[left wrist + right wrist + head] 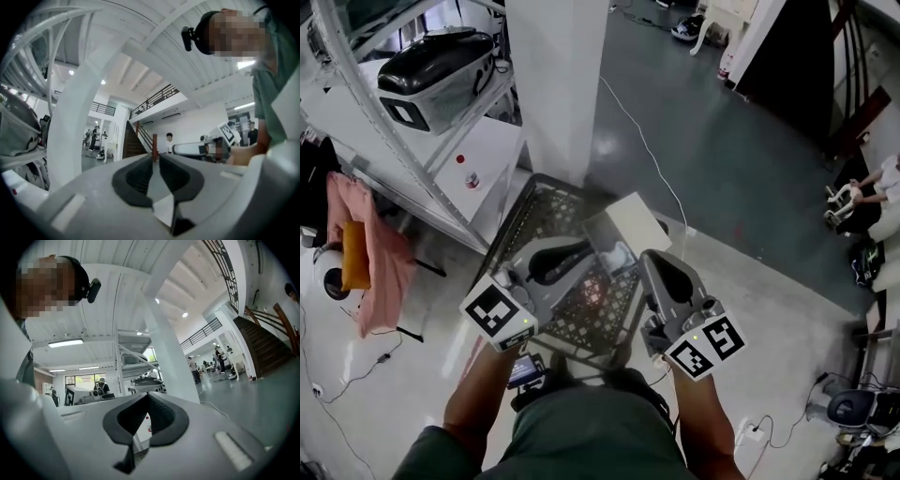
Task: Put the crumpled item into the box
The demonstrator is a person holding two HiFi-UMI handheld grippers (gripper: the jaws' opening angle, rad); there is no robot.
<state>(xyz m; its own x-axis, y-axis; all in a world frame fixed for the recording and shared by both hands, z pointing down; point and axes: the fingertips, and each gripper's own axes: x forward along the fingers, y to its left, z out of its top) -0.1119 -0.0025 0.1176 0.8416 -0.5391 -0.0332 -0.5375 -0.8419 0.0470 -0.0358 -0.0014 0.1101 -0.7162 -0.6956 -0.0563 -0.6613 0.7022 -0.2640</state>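
Note:
A black mesh crate (534,211) stands on the floor in front of me. A white box (633,220) rests at its far right corner. A pale, crumpled-looking item (616,255) lies in the crate between the two grippers; its shape is hard to make out. My left gripper (581,251) (155,159) hovers over the crate's left half, jaws drawn to a narrow slit with nothing between them. Over the right half my right gripper (651,255) (147,395) is shut, tips touching and empty. Both gripper views look out across the hall, not at the crate.
A white pillar (558,75) rises just behind the crate. At the left stands a metal shelf rack (412,141) carrying a black-and-white case (441,61), with a pink cloth (380,244) beside it. A cable (647,150) runs over the grey floor. A person (872,187) sits at the far right.

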